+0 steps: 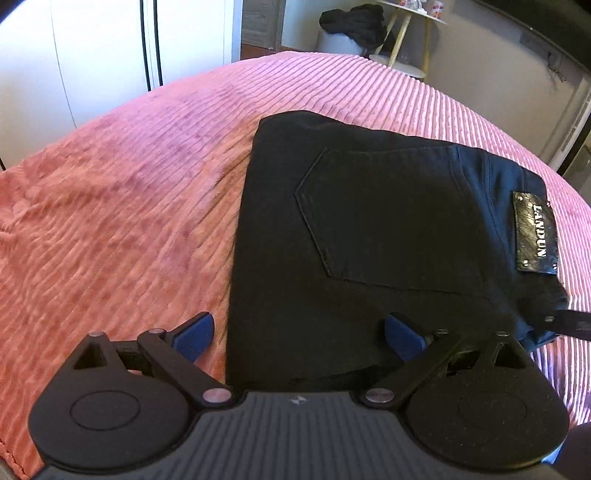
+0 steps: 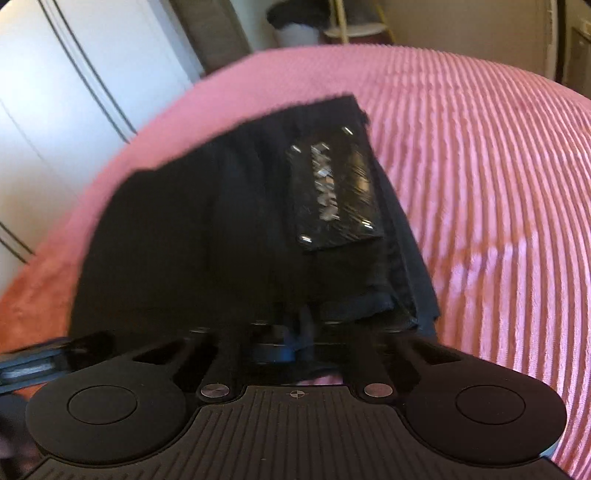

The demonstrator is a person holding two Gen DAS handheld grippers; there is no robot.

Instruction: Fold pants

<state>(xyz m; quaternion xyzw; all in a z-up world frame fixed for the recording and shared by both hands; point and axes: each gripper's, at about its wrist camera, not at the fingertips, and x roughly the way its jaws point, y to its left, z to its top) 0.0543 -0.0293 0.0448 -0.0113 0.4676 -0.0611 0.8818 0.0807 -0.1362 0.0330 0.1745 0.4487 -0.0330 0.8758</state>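
Left gripper spread; right gripper seemingly pinching the soft, limp pants; grip near the folded edge.

A pink ribbed plush bedspread fills the foreground. At ten o'clock stand white wardrobe doors. Toward one o'clock, a round white side table with pale wooden legs stands beside a white bin draped with black cloth.
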